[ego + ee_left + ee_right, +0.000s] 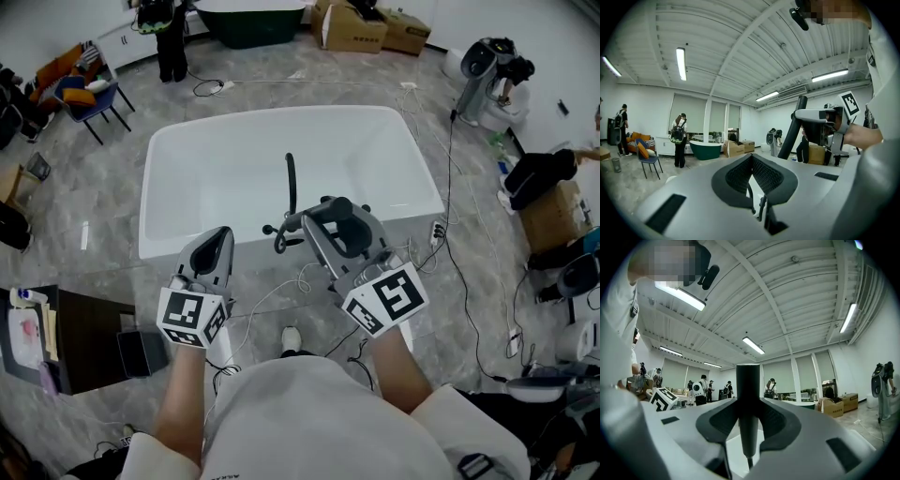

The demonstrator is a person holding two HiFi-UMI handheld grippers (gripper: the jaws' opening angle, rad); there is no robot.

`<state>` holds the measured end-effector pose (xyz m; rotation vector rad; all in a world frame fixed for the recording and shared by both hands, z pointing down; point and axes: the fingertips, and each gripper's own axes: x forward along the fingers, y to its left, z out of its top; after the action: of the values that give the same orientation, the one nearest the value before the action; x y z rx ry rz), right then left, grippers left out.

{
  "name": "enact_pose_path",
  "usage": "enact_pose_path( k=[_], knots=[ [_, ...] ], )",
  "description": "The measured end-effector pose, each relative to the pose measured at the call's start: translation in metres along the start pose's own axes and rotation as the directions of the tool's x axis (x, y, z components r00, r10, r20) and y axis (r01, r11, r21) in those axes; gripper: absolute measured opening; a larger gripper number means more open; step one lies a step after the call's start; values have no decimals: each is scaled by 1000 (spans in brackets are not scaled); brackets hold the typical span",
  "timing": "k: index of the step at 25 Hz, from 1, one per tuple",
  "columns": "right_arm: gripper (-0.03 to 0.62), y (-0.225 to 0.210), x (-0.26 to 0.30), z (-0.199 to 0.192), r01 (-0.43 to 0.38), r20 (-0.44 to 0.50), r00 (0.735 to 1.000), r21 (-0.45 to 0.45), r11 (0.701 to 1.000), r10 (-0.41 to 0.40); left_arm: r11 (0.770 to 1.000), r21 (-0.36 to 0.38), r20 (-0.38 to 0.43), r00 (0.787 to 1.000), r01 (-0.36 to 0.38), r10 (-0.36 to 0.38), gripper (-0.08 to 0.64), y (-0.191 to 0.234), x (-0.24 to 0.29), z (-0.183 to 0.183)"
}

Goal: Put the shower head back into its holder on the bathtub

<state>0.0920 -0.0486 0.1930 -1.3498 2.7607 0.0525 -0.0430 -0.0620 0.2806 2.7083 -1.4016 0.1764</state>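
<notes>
Dark green tub (251, 21) at the far wall, cardboard boxes (354, 28) just beside. Standing person (171, 37) with a backpack, near a blue chair (94, 101) bearing orange cushions. Cables (451, 150) across the grey floor (84, 216); dark desk (89, 337) at lower left.

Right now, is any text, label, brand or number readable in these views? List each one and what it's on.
No text is legible in any view.
Left marker cube, right marker cube: square codes only, no words.
Cardboard boxes: any print is too blurred to read.
Shirt: tiny print, too small to read.
</notes>
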Motion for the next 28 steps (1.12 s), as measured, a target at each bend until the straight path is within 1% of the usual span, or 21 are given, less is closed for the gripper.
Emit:
enact_pose_path(
  k=[9, 15, 18, 28],
  knots=[
    [144, -34, 16, -11, -53, -11, 999, 16, 998, 53, 999, 0, -12, 999, -38, 38, 11, -1, 38, 0],
    [144, -39, 27, -22, -87, -21, 996, 30, 996, 87, 998, -17, -31, 998, -63, 63, 11, 5, 45, -11],
    [144, -39, 28, -25, -91, -25, 995, 31, 995, 92, 997, -26, -39, 997, -66, 65, 11, 5, 45, -18],
    [144, -43, 26, -36, -81, -49, 995, 59, 995, 84, 998, -21, -80, 995, -65, 64, 11, 4, 46, -25]
  ],
)
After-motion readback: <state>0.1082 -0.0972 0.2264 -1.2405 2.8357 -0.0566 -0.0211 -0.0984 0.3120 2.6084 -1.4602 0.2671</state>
